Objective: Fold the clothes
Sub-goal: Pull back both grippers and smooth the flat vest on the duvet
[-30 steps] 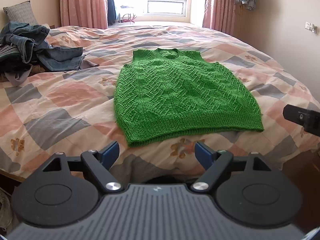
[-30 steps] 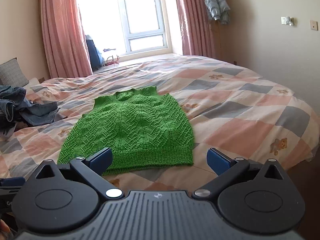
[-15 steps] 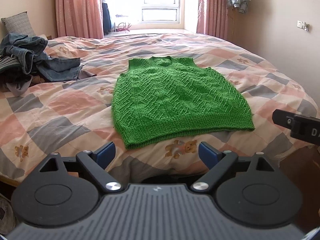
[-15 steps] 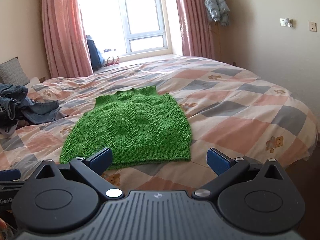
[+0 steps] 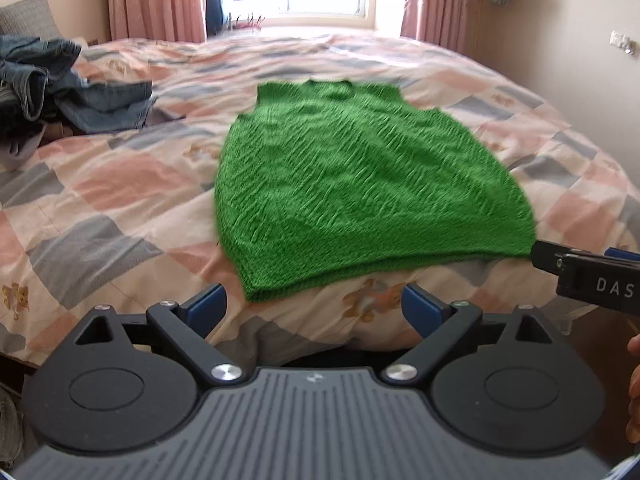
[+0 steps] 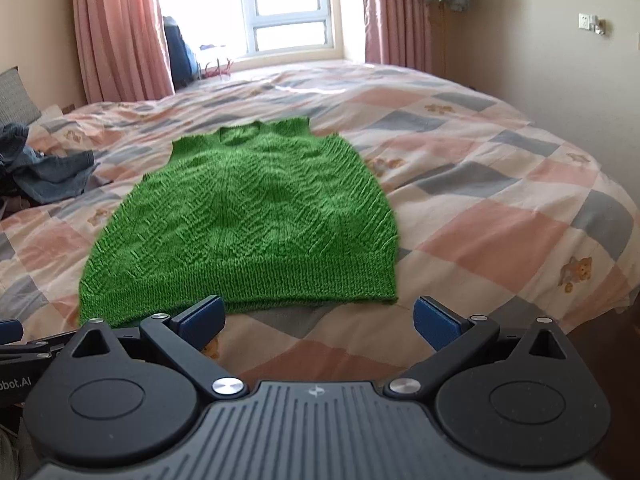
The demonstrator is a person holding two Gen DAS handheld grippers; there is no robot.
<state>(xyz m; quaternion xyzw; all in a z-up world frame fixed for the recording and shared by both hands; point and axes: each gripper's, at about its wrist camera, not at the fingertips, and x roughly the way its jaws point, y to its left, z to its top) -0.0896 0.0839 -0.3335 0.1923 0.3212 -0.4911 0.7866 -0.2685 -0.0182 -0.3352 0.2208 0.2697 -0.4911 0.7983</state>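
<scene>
A green knitted sleeveless vest (image 5: 352, 184) lies flat on the bed, hem toward me and neckline toward the window; it shows again in the right wrist view (image 6: 248, 224). My left gripper (image 5: 314, 306) is open, just short of the hem's left part, holding nothing. My right gripper (image 6: 318, 318) is open too, in front of the hem's right part and empty. The right gripper's body (image 5: 588, 280) pokes into the left wrist view by the hem's right corner. The left gripper's side (image 6: 16, 344) shows at the left edge of the right wrist view.
The vest rests on a patchwork quilt (image 5: 120, 208) of pink, grey and cream squares covering the bed. Denim clothes (image 5: 60, 84) are piled at the back left. Pink curtains (image 6: 116, 36) and a window stand behind; a wall (image 6: 560, 60) runs along the right.
Both grippers have moved forward toward the vest's hem, which now looks larger and closer. Both stay open and empty; the vest has not shifted.
</scene>
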